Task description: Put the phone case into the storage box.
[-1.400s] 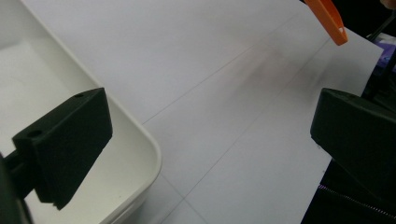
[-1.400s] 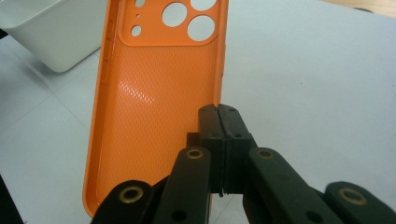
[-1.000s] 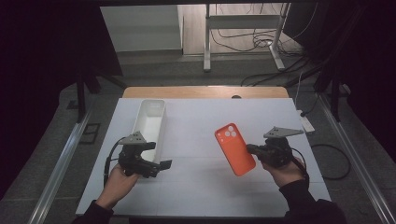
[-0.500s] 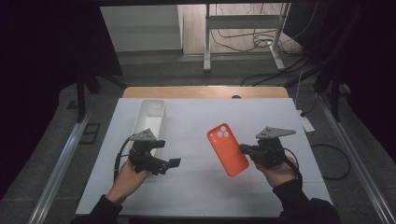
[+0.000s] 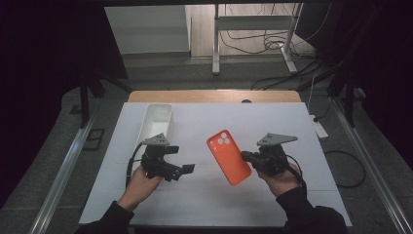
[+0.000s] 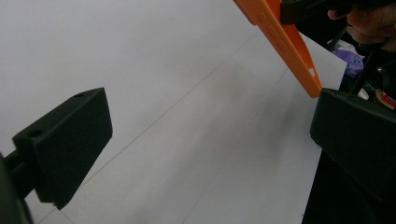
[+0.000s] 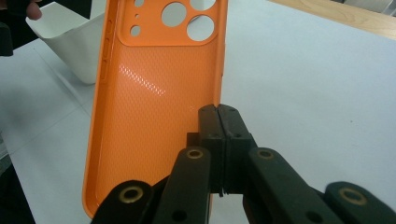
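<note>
right gripper (image 5: 249, 157): jaws clamped on edge of orange phone case (image 5: 229, 157), held above table (image 5: 292, 126), right of white bin (image 5: 157, 119) | right gripper view: case's hollow inside, camera holes | left gripper (image 5: 187, 169): jaws wide, nothing between, near case's lower end

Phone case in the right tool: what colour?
Orange phone case, with a fine dotted texture inside; best seen in the right gripper view.

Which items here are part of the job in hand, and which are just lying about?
In the job:
- orange silicone phone case, pinched at one edge by the right gripper
- left gripper, open, pointing toward the case
- long white plastic tray, possibly

Lying about:
- white power strip on the floor
- cables behind the table
</note>
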Demonstrator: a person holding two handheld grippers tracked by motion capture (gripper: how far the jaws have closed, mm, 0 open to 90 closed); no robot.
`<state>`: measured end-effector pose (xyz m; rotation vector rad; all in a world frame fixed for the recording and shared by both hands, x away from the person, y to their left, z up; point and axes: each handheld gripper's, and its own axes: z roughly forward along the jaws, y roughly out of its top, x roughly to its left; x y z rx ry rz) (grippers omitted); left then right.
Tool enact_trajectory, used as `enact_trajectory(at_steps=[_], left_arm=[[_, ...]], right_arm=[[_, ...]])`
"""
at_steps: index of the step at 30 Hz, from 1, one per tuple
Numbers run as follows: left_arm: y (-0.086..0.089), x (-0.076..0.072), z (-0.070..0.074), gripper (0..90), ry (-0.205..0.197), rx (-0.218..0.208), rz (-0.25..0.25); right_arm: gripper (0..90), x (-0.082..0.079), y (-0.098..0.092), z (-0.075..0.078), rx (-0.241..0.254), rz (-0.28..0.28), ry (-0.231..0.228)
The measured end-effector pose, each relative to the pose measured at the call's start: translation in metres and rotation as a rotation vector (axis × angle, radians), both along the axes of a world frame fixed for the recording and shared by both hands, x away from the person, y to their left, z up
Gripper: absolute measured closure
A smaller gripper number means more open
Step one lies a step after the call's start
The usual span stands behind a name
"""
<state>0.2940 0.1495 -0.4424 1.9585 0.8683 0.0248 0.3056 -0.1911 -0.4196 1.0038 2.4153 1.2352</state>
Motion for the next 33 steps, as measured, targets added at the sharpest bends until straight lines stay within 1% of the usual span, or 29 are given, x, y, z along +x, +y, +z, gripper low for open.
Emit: enact_trajectory(at_steps=[4, 9, 14, 18, 25, 33], left_arm=[[-0.003, 0.002, 0.0, 0.0, 0.006, -0.016, -0.002], [-0.006, 0.003, 0.0, 0.0, 0.008, -0.019, -0.004], [-0.011, 0.003, 0.0, 0.0, 0.016, -0.028, -0.018], [-0.017, 0.005, 0.0, 0.0, 0.033, -0.043, -0.032], [-0.024, 0.008, 0.0, 0.0, 0.052, -0.054, -0.043], [-0.033, 0.011, -0.001, 0.0, 0.074, -0.057, -0.047]], right_arm=[[88.7, -0.001, 0.005, -0.001, -0.002, 0.005, -0.001], [88.7, -0.002, 0.01, -0.002, -0.003, 0.012, -0.004], [88.7, -0.004, 0.015, -0.002, 0.004, 0.021, -0.008], [88.7, -0.006, 0.019, -0.002, 0.009, 0.03, -0.011], [88.7, -0.01, 0.026, -0.002, 0.015, 0.046, -0.017], [88.7, -0.014, 0.032, -0.002, 0.021, 0.06, -0.021]])
